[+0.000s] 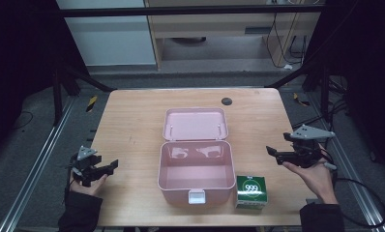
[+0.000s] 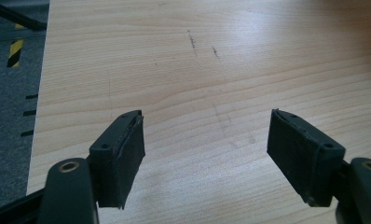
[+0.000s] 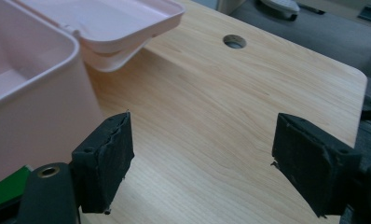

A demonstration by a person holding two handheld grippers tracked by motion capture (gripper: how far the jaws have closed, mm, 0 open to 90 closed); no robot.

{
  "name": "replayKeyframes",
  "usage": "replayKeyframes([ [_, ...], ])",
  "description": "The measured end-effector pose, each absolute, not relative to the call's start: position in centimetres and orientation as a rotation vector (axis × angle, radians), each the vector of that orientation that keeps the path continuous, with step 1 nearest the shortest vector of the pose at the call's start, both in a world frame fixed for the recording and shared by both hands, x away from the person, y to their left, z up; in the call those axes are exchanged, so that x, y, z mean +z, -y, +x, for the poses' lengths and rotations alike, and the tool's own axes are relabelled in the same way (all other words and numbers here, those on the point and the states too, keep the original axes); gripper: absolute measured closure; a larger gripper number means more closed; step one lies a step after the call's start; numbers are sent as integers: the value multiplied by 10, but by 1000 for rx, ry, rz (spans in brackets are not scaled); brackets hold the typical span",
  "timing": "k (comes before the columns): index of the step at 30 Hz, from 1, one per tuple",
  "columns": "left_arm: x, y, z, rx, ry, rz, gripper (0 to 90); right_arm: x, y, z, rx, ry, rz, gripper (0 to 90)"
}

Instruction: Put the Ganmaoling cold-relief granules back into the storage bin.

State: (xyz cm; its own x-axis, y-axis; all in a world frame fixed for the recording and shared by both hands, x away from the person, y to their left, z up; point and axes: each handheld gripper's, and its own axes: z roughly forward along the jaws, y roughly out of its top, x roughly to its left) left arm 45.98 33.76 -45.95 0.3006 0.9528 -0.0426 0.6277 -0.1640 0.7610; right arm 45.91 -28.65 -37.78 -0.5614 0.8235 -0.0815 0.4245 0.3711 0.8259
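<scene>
A pink plastic box stands open in the middle of the wooden table, its lid tipped back behind it. The box looks empty inside. A small green carton marked 999 sits against its front right corner. My left gripper hovers near the table's left front, jaws open over bare wood. On the right, level with the box, my right gripper points toward it. Its jaws stand open with nothing between them; the box wall and a green edge of the carton show at its left.
A round cable hole lies near the table's far edge, also seen from the right gripper as the hole. Dark floor and metal frame rails surround the table. Bare wood lies on both sides of the box.
</scene>
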Motion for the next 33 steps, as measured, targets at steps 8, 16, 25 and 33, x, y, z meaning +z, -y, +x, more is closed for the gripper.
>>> replayKeyframes([
  [8,-460,-335,460,602,-1403,1906,268,-362,274,458,990,-2269,968,192],
  [16,-462,-334,462,596,-1401,1924,268,-353,263,455,945,-2380,865,184],
  [25,-463,-333,463,594,-1395,1939,267,-351,244,444,835,-2551,717,168],
  [33,-464,-332,465,590,-1389,1945,265,-348,233,438,783,-2636,625,160],
])
